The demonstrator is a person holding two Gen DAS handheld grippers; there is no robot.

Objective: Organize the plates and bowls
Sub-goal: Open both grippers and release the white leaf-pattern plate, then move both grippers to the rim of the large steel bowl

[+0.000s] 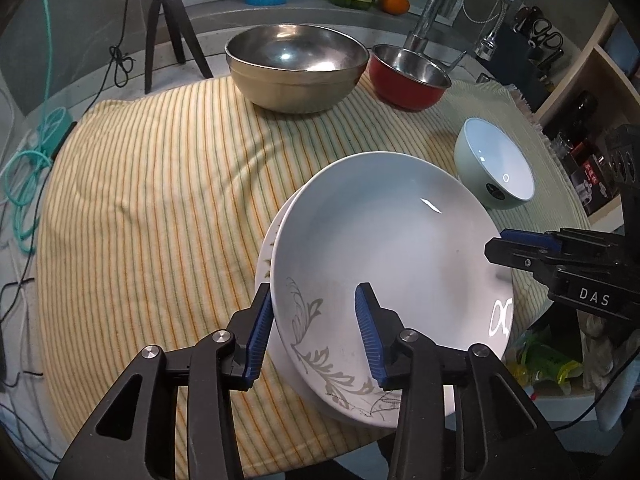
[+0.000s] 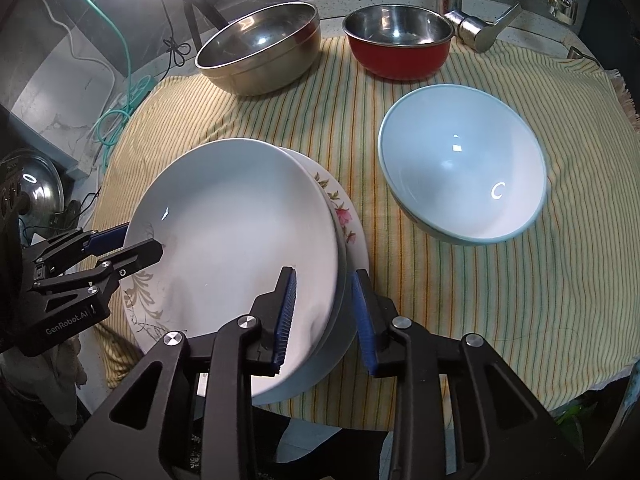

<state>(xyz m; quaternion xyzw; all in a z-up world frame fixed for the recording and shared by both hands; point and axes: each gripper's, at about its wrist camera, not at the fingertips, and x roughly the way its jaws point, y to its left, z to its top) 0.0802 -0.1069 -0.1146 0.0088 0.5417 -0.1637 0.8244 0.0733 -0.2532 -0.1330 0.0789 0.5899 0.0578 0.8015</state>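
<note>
white plate sits stacked on a floral plate on the striped cloth. left gripper straddles the stack's rim at 7 o'clock, jaws part open, pads off it. right gripper same at 4 o'clock. light blue bowl at 2 o'clock, steel bowl and red bowl at 12.

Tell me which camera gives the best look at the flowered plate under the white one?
The right wrist view: the flowered plate shows pink blossoms along its exposed rim beside the white plate. The left wrist view shows only a thin sliver of its edge.
</note>
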